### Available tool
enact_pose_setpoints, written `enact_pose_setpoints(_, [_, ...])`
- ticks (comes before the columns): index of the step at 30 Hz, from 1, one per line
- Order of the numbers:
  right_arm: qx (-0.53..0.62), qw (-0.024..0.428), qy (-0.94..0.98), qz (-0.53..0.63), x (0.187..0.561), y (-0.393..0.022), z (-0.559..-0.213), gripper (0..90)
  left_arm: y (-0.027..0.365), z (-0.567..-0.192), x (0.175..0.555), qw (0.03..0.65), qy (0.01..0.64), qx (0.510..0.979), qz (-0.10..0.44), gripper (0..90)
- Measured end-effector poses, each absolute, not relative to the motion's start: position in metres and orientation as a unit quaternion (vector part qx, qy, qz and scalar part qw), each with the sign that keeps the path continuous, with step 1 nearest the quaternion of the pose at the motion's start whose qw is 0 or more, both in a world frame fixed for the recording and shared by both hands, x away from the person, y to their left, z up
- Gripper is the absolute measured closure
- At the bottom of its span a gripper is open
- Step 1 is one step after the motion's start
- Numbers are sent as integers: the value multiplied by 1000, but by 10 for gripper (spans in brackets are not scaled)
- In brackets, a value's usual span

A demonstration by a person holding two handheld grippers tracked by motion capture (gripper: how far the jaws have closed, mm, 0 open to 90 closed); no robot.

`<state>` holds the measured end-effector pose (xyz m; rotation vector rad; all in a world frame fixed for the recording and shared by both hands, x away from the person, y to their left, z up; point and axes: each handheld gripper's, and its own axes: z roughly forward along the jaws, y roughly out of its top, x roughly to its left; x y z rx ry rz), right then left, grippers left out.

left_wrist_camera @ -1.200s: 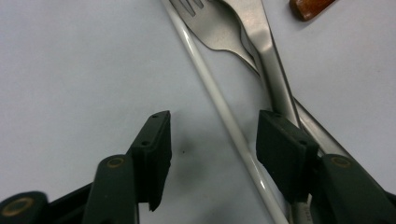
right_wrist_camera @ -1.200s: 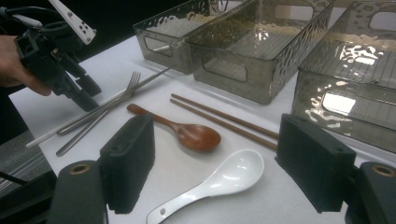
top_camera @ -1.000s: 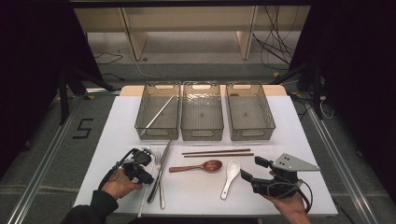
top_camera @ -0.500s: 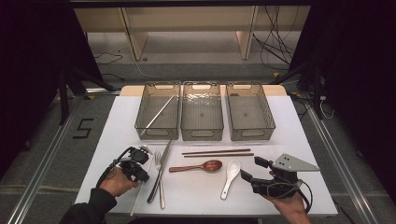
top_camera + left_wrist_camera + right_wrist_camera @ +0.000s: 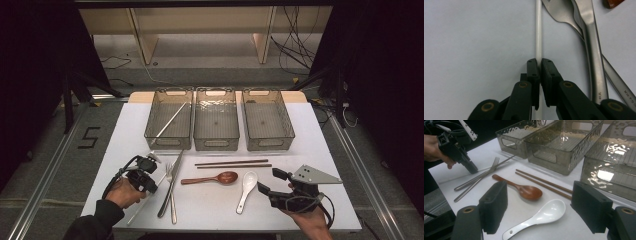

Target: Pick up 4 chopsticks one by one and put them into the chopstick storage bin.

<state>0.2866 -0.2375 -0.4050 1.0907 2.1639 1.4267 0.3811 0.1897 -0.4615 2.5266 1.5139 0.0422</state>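
My left gripper (image 5: pixel 540 62) has just been closing, and its jaws are now shut on a thin white chopstick (image 5: pixel 538 37) lying on the white table. In the high view the left gripper (image 5: pixel 149 188) points down at this chopstick (image 5: pixel 137 212), left of the fork (image 5: pixel 171 200) and the knife (image 5: pixel 169 190). My right gripper (image 5: pixel 267 181) stands open at the near right with nothing between its pads. In its own view the right gripper (image 5: pixel 542 202) faces a white ceramic spoon (image 5: pixel 541 216) and a wooden spoon (image 5: pixel 524 190).
Three clear bins (image 5: pixel 216 142) stand in a row at the back; the left one holds another white chopstick (image 5: pixel 170 120). A pair of brown chopsticks (image 5: pixel 232 163) lies in front of the bins. Fork (image 5: pixel 564 12) and knife (image 5: pixel 594 50) lie close beside the held chopstick.
The left gripper has shifted slightly towards the near left and settled low over the white chopstick. The right gripper and the cutlery have kept still.
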Motion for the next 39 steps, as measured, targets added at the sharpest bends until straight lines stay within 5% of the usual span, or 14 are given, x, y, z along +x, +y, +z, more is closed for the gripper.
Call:
enact_pose_setpoints(16, [382, 163, 759, 502, 287, -237, -405, 304, 197, -456, 382, 92, 504, 858, 35, 847])
enact_pose_setpoints(39, [384, 164, 756, 504, 287, -238, -405, 303, 213, -404, 380, 191, 497, 844, 57, 847])
